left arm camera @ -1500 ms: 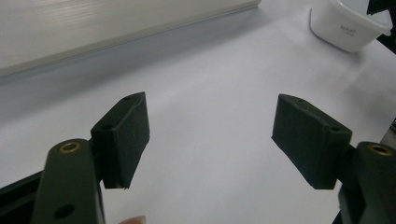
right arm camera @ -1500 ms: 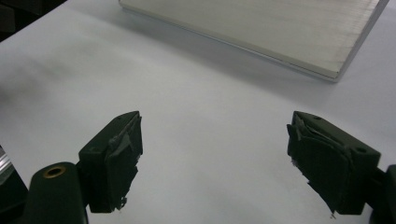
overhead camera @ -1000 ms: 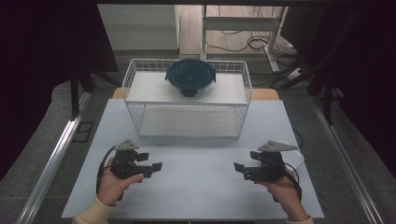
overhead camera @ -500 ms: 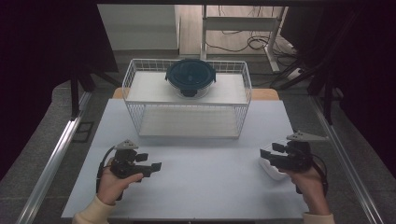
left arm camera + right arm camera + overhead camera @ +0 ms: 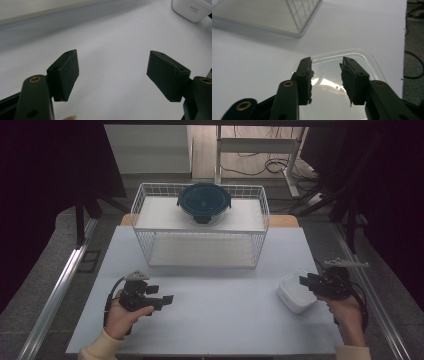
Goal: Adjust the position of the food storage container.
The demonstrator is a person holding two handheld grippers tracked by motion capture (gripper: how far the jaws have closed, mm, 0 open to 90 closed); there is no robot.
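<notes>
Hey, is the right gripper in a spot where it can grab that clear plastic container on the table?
Probably yes. The right gripper hangs right at the clear container, its jaws just closing in, with nothing between them yet and nothing blocking the rim.

We see 1 small clear plastic container, squarish with rounded corners, lying flat and open-topped near the white table's right edge, well apart from the wire basket.
</notes>
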